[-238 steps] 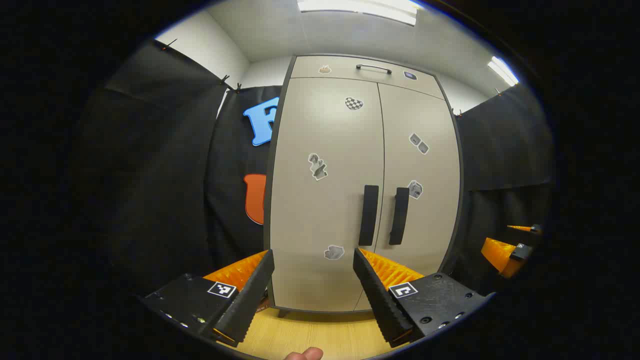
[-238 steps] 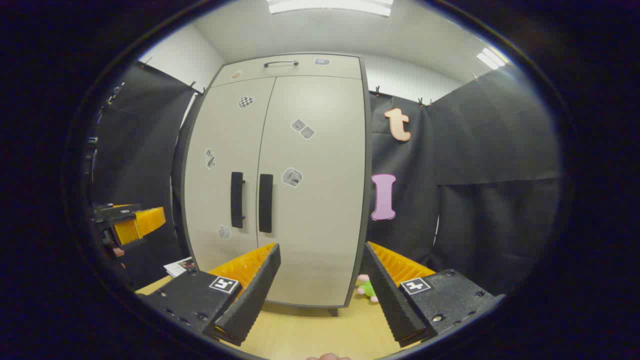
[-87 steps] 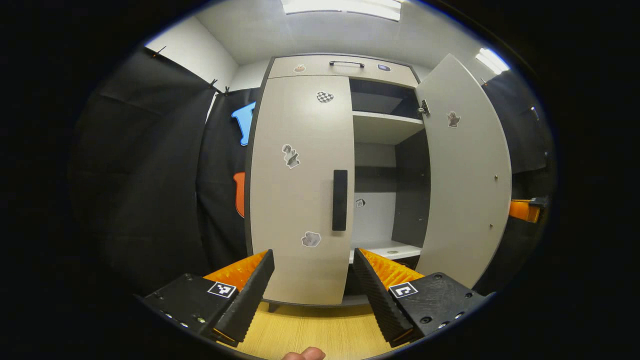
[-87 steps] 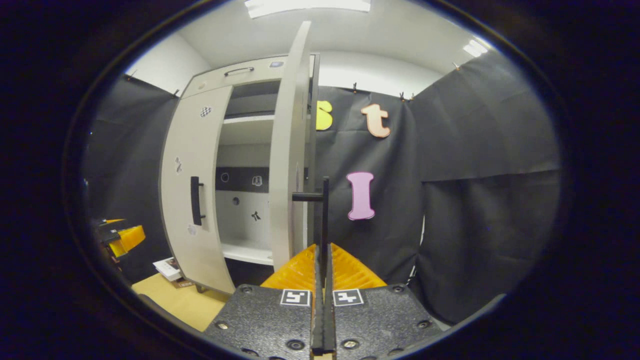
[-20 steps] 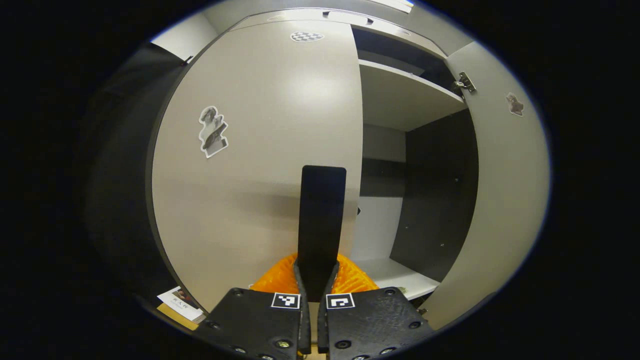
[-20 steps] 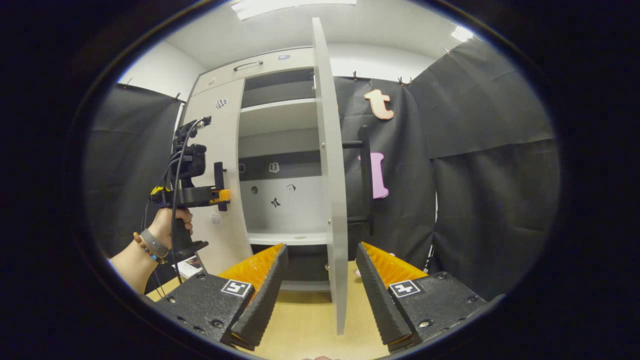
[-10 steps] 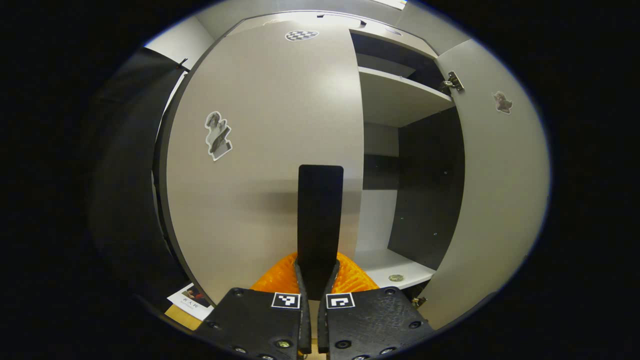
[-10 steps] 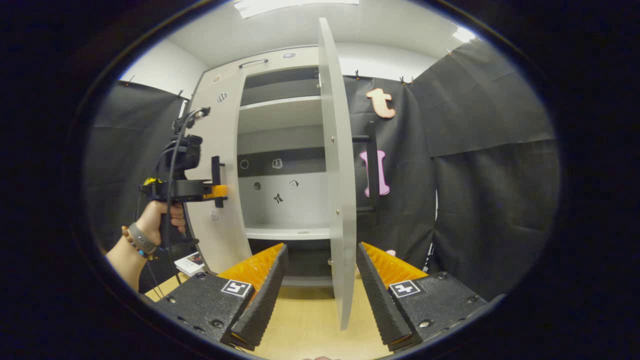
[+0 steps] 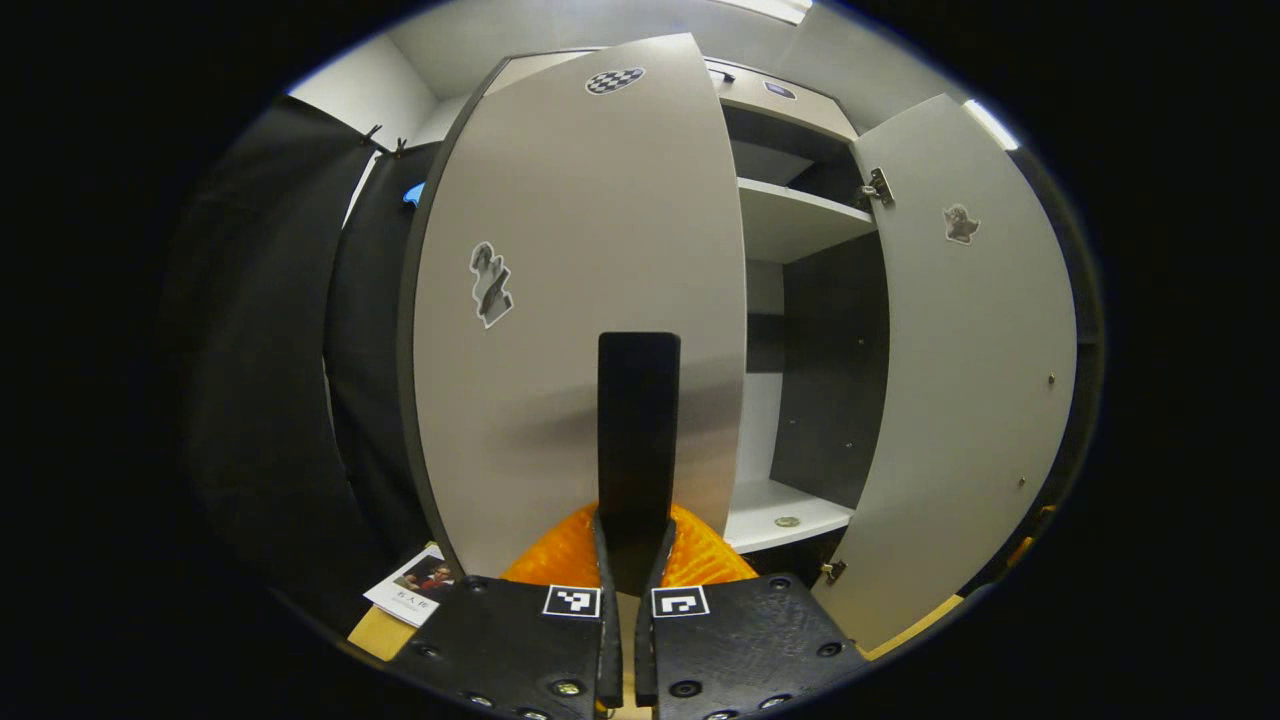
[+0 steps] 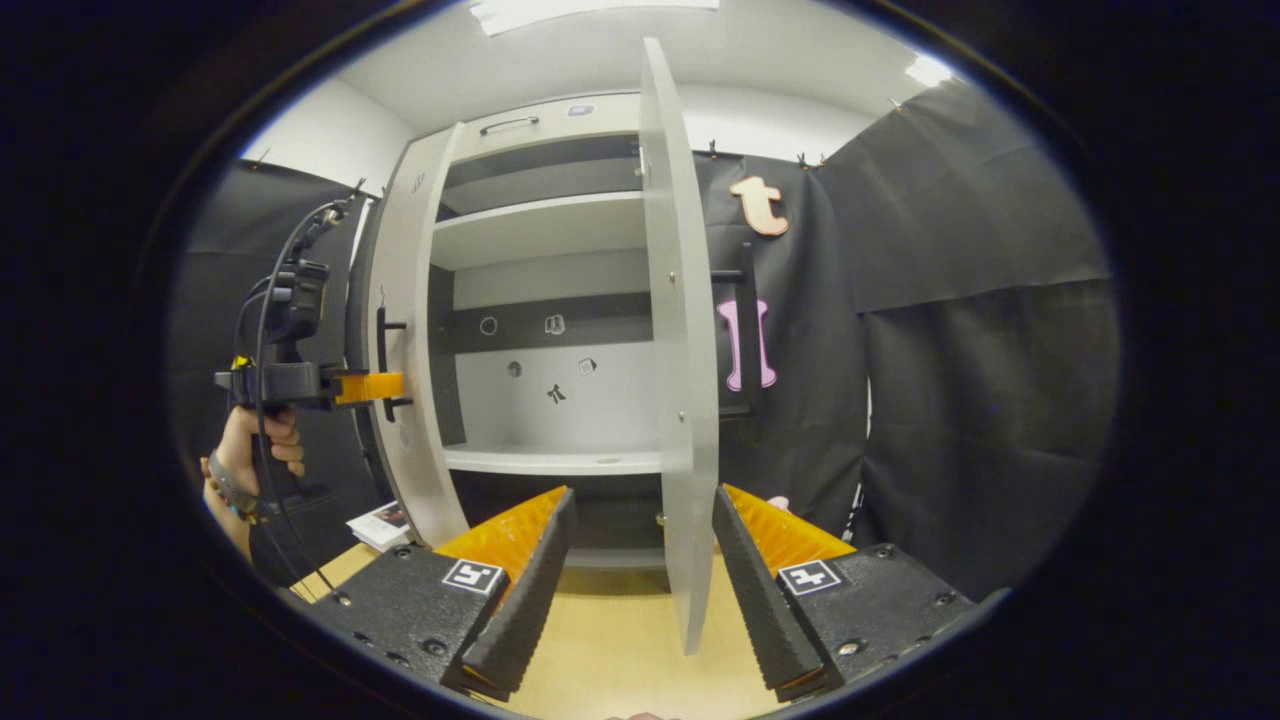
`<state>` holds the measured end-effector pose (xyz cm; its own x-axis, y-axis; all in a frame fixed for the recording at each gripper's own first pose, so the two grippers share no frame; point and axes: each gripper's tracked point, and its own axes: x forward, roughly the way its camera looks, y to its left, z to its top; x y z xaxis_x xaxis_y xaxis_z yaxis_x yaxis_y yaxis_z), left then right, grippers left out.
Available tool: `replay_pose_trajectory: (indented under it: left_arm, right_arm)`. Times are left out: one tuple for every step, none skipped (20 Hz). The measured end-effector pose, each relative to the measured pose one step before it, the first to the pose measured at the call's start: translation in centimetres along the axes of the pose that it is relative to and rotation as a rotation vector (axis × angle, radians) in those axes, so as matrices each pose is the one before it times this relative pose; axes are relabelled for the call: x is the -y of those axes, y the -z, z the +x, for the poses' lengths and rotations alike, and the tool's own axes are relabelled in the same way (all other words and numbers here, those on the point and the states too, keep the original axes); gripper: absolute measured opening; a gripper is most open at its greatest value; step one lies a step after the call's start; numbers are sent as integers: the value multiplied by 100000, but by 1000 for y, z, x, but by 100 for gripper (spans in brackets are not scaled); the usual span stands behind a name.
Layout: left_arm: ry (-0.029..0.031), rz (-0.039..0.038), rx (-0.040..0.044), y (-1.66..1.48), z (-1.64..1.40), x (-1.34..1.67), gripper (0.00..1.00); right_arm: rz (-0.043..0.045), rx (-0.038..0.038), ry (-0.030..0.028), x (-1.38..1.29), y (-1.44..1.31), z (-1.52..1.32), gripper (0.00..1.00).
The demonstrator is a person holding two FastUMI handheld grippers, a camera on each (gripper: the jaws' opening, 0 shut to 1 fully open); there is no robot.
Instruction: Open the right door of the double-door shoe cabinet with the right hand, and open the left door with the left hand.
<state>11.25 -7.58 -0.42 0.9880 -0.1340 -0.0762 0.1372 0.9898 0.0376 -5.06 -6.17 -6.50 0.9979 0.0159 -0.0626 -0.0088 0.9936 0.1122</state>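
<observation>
The beige shoe cabinet point(image 10: 540, 230) has both doors swung out. In the left gripper view my left gripper point(image 9: 628, 545) is shut on the black handle point(image 9: 638, 430) of the left door point(image 9: 560, 300), which stands partly open. The right door point(image 9: 970, 380) is wide open beside it. In the right gripper view my right gripper point(image 10: 641, 500) is open and holds nothing. The right door point(image 10: 680, 350) stands edge-on just beyond its fingers, its handle point(image 10: 745, 330) on the far side. Farther left a hand point(image 10: 255, 440) holds the left gripper point(image 10: 385, 385) at the left door point(image 10: 405, 330).
Inside are an upper shelf point(image 10: 540, 225) and a lower shelf point(image 10: 555, 460) with a small round thing point(image 9: 787, 521) on it. A booklet point(image 9: 415, 585) lies on the wooden floor point(image 10: 610, 640) by the cabinet's left foot. Black cloth walls close in both sides.
The left door has swung outward with my left gripper shut on its handle, and the hand has drawn back to the left. The right gripper and right door have hardly moved.
</observation>
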Motion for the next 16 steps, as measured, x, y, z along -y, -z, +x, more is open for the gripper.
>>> replay_pose_trajectory:
  left_arm:
    - [-552, -139, 828, -5, -491, -244, 5]
    - [-341, 375, 937, -90, -367, -222, 5]
    - [-190, 83, 478, -94, -451, -367, 5]
    - [-333, -367, 71, -41, -530, -276, 5]
    - [-371, -52, 202, -16, -467, -371, 5]
    - [-645, 98, 129, -68, -468, -493, 4]
    - [-542, 431, 243, -97, -521, -643, 4]
    - [-481, 58, -57, 61, -480, -562, 4]
    - [-684, 112, 55, -20, -533, -606, 4]
    - [-625, 183, -100, 52, -397, -635, 4]
    - [-749, 216, 184, 2, -403, -704, 4]
    - [-370, -432, 157, 30, -264, -546, 3]
    - [-671, -1436, 62, -64, -388, -481, 3]
    - [-127, -749, 57, -126, -121, -289, 3]
    - [269, -590, -125, 107, -178, -269, 3]
    - [-429, -628, 189, 1, -26, -252, 4]
  right_arm:
    - [-112, 65, -1, -13, -17, -32, 86]
    - [-248, 101, -171, -43, -13, -65, 86]
    - [-357, -4, 14, -26, -25, -50, 86]
    - [-340, 96, 271, -12, -4, 38, 86]
    - [-428, -69, 114, -65, -34, 27, 86]
    - [-351, -394, -50, -410, 95, 31, 86]
    - [-114, -606, -461, -338, 169, 116, 86]
    - [188, -211, -463, -299, -21, 211, 86]
    - [329, -19, -368, -404, 84, 455, 86]
    - [95, 107, -431, -194, -111, 216, 86]
    - [-191, 63, -442, -249, -63, 130, 86]
    - [-428, 49, -564, -368, -38, 140, 86]
    - [-456, -24, -587, -384, -54, 175, 86]
    - [-494, -530, -611, -375, 80, 143, 86]
    - [-202, 145, -699, -327, 2, 152, 86]
    - [-316, -100, -533, -293, -19, 193, 86]
